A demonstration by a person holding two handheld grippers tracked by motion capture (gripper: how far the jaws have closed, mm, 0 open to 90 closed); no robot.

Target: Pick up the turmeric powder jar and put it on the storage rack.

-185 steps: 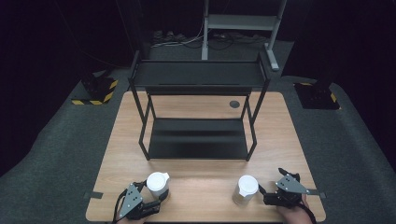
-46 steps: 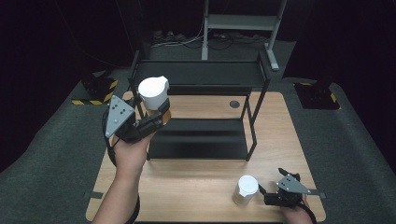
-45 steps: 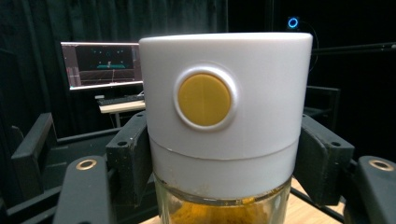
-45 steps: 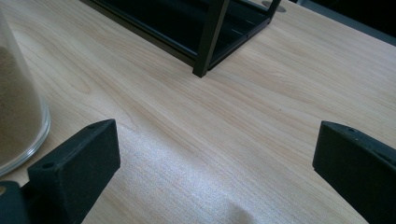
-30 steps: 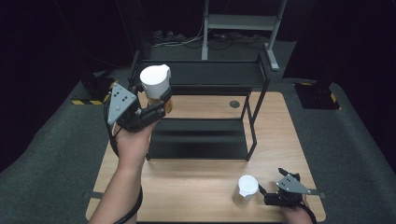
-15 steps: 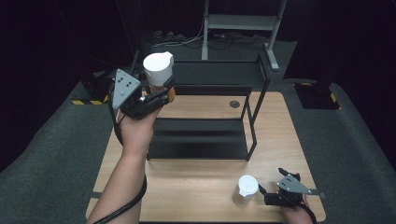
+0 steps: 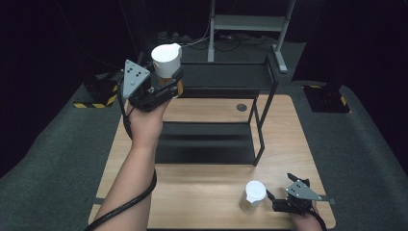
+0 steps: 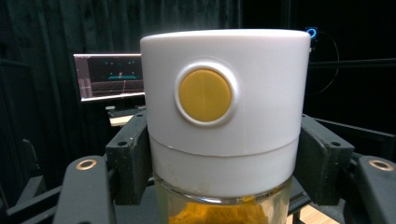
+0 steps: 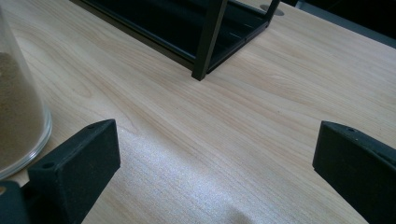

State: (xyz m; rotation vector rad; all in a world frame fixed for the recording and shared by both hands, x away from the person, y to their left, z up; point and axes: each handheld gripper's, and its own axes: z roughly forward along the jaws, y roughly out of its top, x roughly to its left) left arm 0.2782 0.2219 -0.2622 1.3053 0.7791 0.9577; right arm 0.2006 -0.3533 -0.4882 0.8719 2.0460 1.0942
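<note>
Left gripper (image 7: 161,86): raised above the far-left corner of the black two-tier metal shelf rack (image 7: 214,118), jaws pinching the glass spice jar with white cap and yellow powder (image 8: 224,126).
Held jar: long axis upright, cap up — its round yellow button faces the left gripper view's camera.
Right gripper (image 7: 279,199): resting low on the light wooden table (image 7: 288,130), jaws spread, gripping nothing.
Second glass jar with white cap and brown powder (image 7: 252,196): upright on the table, just beside the right gripper's left jaw.

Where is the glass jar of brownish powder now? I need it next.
In the high view, the white-lidded glass jar of brownish powder stands on the wooden table near its front right edge, just left of the open right gripper.
</note>
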